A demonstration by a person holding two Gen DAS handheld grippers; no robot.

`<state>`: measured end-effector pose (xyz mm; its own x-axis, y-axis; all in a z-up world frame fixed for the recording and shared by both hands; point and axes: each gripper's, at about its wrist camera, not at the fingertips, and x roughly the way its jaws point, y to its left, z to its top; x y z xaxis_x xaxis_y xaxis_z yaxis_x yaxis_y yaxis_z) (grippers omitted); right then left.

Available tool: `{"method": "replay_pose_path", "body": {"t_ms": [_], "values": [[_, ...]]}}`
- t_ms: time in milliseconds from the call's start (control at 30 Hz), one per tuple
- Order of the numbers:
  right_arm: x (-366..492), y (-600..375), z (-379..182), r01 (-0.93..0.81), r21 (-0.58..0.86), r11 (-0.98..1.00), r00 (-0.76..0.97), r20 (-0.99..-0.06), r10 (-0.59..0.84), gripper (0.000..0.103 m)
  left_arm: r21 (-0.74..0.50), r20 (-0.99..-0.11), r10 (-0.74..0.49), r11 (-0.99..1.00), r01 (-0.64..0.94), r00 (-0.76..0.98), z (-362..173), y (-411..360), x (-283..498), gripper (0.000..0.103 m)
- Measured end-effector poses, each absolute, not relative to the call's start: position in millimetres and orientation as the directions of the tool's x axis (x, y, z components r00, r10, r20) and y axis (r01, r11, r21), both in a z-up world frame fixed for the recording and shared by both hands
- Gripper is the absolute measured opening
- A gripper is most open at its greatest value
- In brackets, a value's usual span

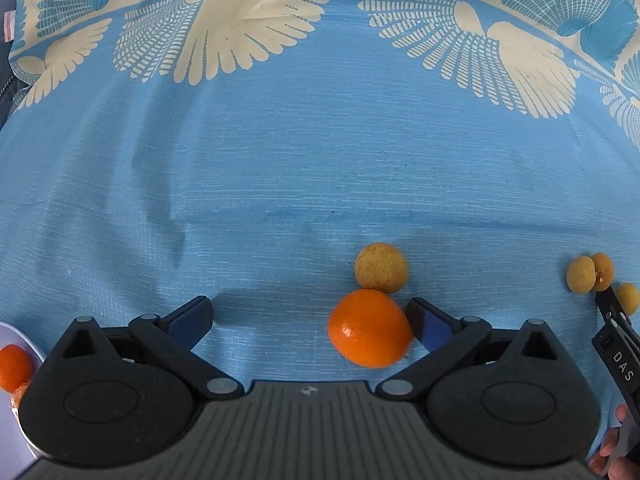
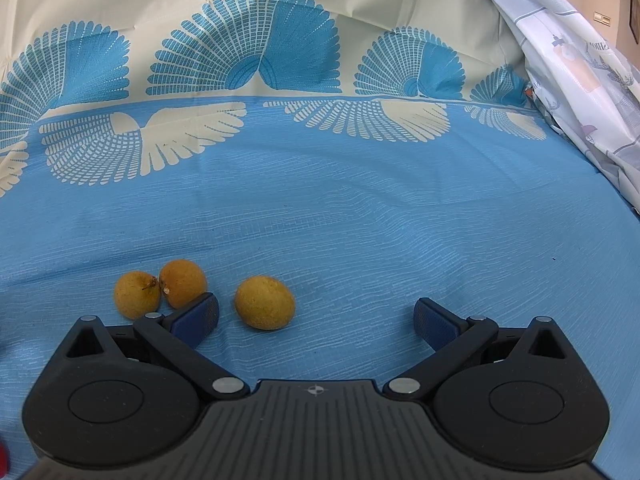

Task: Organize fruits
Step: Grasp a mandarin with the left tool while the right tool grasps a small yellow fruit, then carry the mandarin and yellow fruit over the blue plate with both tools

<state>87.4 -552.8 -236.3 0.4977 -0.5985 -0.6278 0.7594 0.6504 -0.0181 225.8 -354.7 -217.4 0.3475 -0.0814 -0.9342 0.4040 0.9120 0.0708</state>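
Observation:
In the left wrist view my left gripper (image 1: 310, 320) is open. An orange tangerine (image 1: 369, 328) lies on the blue cloth between its fingers, close against the right finger. A small yellow-brown fruit (image 1: 381, 267) sits just beyond it. Two joined small fruits (image 1: 589, 278) and a third (image 1: 628, 298) lie far right, beside my right gripper's finger. In the right wrist view my right gripper (image 2: 316, 318) is open and empty. One small yellow fruit (image 2: 265, 302) lies between its fingers, nearer the left one. Two joined small fruits (image 2: 160, 288) lie left of the left finger.
A white plate (image 1: 18, 344) holding tangerines (image 1: 14, 366) is at the left edge of the left wrist view. The blue and cream patterned tablecloth (image 2: 360, 216) covers the table. A pale patterned curtain (image 2: 580, 80) hangs at the right.

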Motion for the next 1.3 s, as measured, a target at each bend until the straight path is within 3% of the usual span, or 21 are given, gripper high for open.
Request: {"method": "replay_pose_path", "body": {"t_ms": [200, 233, 267, 300, 333, 367, 400, 500, 800, 967, 1133, 1300], "values": [[88.0, -551.7, -235.6, 0.761, -0.028, 0.648, 0.491, -0.628, -0.604, 0.102, 0.072, -0.948, -0.059, 0.918, 0.39, 0.313, -213.6, -358.3, 221.9, 0.101], [88.0, -551.5, -235.2, 0.762, -0.029, 0.647, 0.49, -0.628, -0.605, 0.102, 0.064, -0.948, -0.067, 0.918, 0.392, 0.312, -212.4, -358.4, 219.5, 0.094], [87.6, -551.2, -234.2, 0.761, -0.027, 0.648, 0.491, -0.629, -0.603, 0.101, 0.049, -0.947, -0.084, 0.917, 0.397, 0.311, -209.2, -358.8, 217.0, 0.079], [87.3, -549.3, -232.3, 0.755, -0.018, 0.656, 0.502, -0.628, -0.595, 0.092, 0.045, -0.943, -0.094, 0.914, 0.402, 0.319, -204.3, -360.1, 213.7, 0.067], [88.6, -545.0, -229.3, 0.741, -0.026, 0.671, 0.516, -0.618, -0.593, 0.084, 0.047, -0.939, -0.099, 0.912, 0.408, 0.33, -198.5, -362.4, 210.2, 0.043], [90.9, -538.5, -225.9, 0.712, -0.048, 0.701, 0.538, -0.605, -0.587, 0.052, 0.055, -0.938, -0.091, 0.914, 0.402, 0.336, -194.3, -363.3, 208.0, 0.042], [93.8, -532.9, -223.4, 0.69, -0.074, 0.721, 0.548, -0.598, -0.585, 0.03, 0.046, -0.939, -0.094, 0.92, 0.39, 0.331, -191.2, -362.5, 207.1, 0.042], [91.9, -535.5, -221.5, 0.699, -0.042, 0.714, 0.556, -0.597, -0.579, 0.03, 0.0, -0.941, -0.129, 0.925, 0.381, 0.312, -183.4, -358.6, 204.5, 0.042], [66.7, -547.6, -206.6, 0.758, 0.032, 0.651, 0.573, -0.51, -0.642, 0.03, 0.024, -0.908, -0.146, 0.918, 0.397, 0.392, -133.3, -325.0, 176.6, 0.042], [34.9, -527.0, -175.1, 0.748, 0.04, 0.662, 0.593, -0.487, -0.641, 0.03, 0.094, -0.882, -0.109, 0.912, 0.399, 0.459, -96.9, -286.8, 147.7, 0.042], [-12.2, -475.6, -124.1, 0.661, 0.119, 0.741, 0.7, -0.455, -0.551, 0.03, 0.137, -0.855, -0.098, 0.905, 0.404, 0.509, -58.7, -240.9, 107.9, 0.042], [-66.7, -403.5, -87.8, 0.527, 0.243, 0.814, 0.793, -0.484, -0.369, 0.03, 0.117, -0.832, -0.135, 0.905, 0.409, 0.538, -24.6, -187.5, 66.4, 0.042]]}}
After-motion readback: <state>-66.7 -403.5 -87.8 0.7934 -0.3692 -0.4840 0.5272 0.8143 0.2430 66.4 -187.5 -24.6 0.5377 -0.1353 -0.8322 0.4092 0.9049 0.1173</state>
